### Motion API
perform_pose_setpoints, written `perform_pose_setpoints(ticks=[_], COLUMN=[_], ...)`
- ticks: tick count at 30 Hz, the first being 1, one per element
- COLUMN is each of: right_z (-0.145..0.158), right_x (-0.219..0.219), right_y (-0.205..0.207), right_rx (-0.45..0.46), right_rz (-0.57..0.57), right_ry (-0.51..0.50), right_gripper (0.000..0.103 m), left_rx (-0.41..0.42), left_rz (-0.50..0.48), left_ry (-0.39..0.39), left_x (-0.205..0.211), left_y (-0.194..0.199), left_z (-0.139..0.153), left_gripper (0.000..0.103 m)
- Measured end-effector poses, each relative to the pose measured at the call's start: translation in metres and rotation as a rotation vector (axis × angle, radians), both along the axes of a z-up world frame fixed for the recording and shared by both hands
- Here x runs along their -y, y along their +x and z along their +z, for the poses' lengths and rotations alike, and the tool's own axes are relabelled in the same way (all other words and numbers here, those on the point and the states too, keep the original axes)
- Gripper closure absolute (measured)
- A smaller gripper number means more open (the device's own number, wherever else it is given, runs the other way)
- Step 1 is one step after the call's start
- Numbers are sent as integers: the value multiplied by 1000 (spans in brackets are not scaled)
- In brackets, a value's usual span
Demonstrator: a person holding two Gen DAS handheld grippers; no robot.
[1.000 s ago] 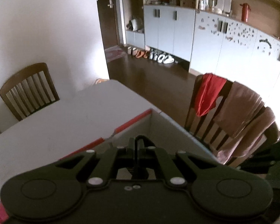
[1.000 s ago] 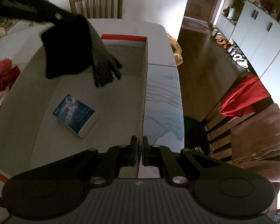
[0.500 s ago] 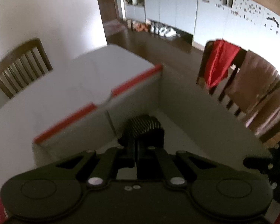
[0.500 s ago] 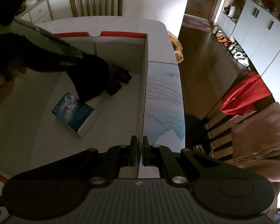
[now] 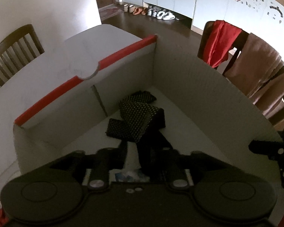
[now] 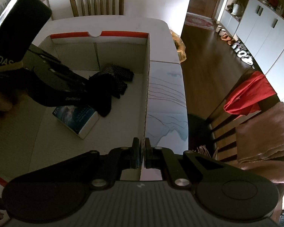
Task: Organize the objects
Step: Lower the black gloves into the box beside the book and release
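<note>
A white cardboard box with a red rim [image 5: 123, 53] [image 6: 123, 34] stands on the table. A black dotted scarf [image 5: 138, 117] [image 6: 113, 75] lies in its far corner. My left gripper [image 5: 142, 151] [image 6: 81, 87] is inside the box, jaws apart, with the scarf's dark end hanging between its fingers. A blue book [image 6: 75, 116] lies on the box floor; a sliver shows in the left wrist view [image 5: 130, 176]. My right gripper [image 6: 141, 151] is shut on the box's right wall [image 6: 145, 104].
A white table [image 6: 166, 94] carries the box. A wooden chair [image 6: 97, 0] stands at the far end. Another chair [image 6: 255, 113] [image 5: 246, 60] with red and pink cloths stands right of the table. Shoes [image 6: 236, 47] line the floor by white cupboards.
My left gripper has lowered the scarf into the box's far corner and opened its jaws. The right gripper has kept hold of the box wall.
</note>
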State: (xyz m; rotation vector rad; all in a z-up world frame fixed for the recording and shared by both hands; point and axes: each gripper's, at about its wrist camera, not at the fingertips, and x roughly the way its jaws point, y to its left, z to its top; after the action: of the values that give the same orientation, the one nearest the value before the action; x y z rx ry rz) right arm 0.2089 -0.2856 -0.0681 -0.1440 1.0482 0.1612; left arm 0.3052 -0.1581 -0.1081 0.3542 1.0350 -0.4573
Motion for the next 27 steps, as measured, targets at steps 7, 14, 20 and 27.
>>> perform_pose_setpoints(ticks=[7, 14, 20, 27], right_z=[0, 1, 2, 3], right_x=[1, 1, 1, 0], right_y=[0, -1, -1, -2], right_rx=[5, 6, 6, 13], right_rz=[-5, -7, -1, 5], right_ry=[4, 5, 0, -9], right_gripper=[99, 99, 99, 99], left_rx=[20, 46, 77, 113], left_rz=[19, 39, 65, 118], left_ry=[-32, -76, -107, -135], left_x=[-5, -12, -25, -45], left_y=[-7, -22, -36, -51], left_z=[14, 33, 52, 73], left_gripper=[48, 41, 40, 30])
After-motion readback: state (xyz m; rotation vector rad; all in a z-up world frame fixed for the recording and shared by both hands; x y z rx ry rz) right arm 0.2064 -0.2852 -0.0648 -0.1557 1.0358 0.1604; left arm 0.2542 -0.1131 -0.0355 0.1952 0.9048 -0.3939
